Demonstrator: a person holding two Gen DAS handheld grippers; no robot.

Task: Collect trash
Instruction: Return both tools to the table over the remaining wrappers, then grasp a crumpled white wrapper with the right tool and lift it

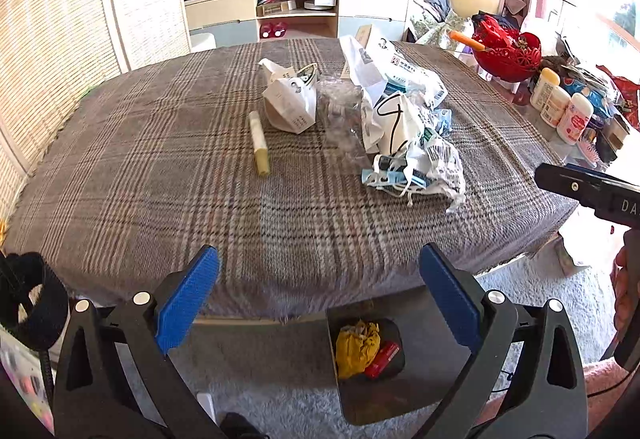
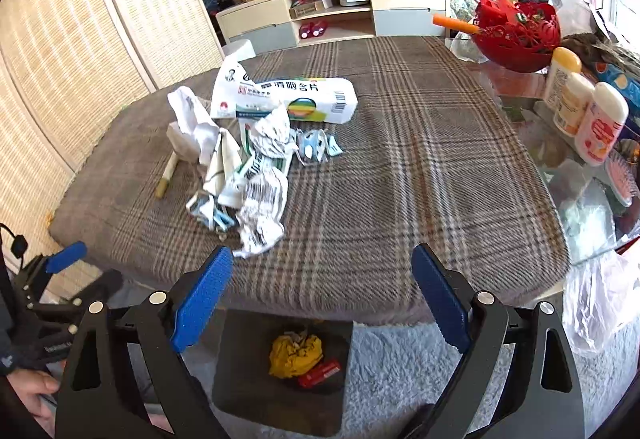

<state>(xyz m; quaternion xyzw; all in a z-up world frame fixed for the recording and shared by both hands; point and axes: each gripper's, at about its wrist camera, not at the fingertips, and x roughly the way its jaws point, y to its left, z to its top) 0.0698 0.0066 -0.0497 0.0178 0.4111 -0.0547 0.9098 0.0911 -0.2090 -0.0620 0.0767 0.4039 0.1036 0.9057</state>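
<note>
Plaid cloth covers the desk [image 1: 160, 159], where the trash is gathered toward the far middle, and a dark bin [image 2: 280, 367] is seen on the pale rug just beside the near edge, already containing a yellow wad and a red packet. Most of the litter is made up by a heap of crumpled wrappers [image 1: 404, 131], judged light, soft and springy, best pinched at a raised fold. A folded white paper bag [image 1: 290, 103] is set left of it, likely thin and easily crushed. Nearer lies a pale yellow stick [image 1: 260, 149], apparently stiff, its long axis running away from the near edge. Both the left gripper [image 1: 320, 299] and the right gripper [image 2: 320, 299] are held near the desk edge above the bin, jaws spread wide and holding nothing.
</note>
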